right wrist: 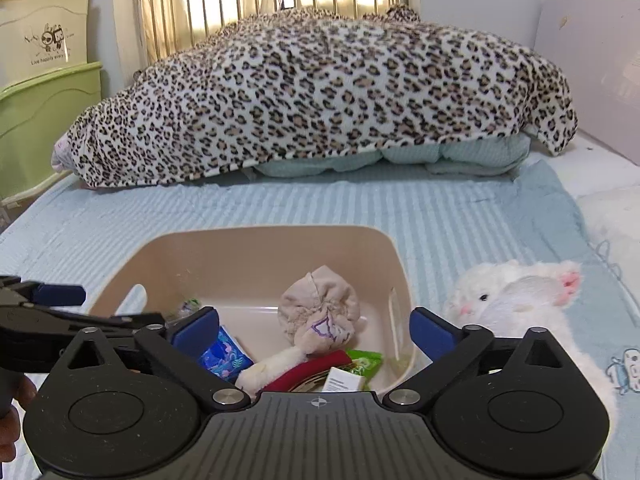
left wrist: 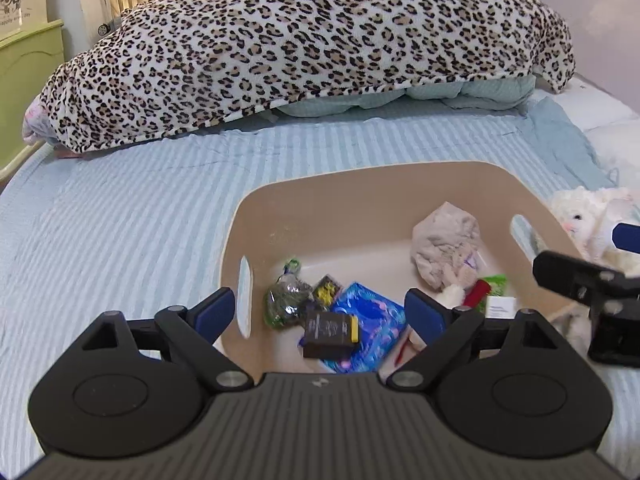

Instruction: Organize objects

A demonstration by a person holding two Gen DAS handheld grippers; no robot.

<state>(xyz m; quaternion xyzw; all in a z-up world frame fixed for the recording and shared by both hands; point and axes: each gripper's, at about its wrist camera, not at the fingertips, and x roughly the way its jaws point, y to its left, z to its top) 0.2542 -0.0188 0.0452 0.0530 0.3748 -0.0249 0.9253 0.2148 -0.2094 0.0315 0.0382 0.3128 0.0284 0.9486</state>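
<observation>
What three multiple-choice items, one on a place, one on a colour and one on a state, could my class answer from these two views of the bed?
1. Where is the white plush toy?
A. inside the bin
B. on the bed beside the bin
C. under the leopard blanket

2. What colour is the bin?
A. beige
B. green
C. black

3. How are the jaws of the left tool?
A. shut on the black box
B. shut on nothing
C. open, holding nothing

Answers:
1 B: the right wrist view shows it lying on the striped bedspread, outside the bin's right wall.
2 A: its walls are beige in both views.
3 C: the blue pads stand wide apart above the bin, and the black box lies free below them.
</observation>
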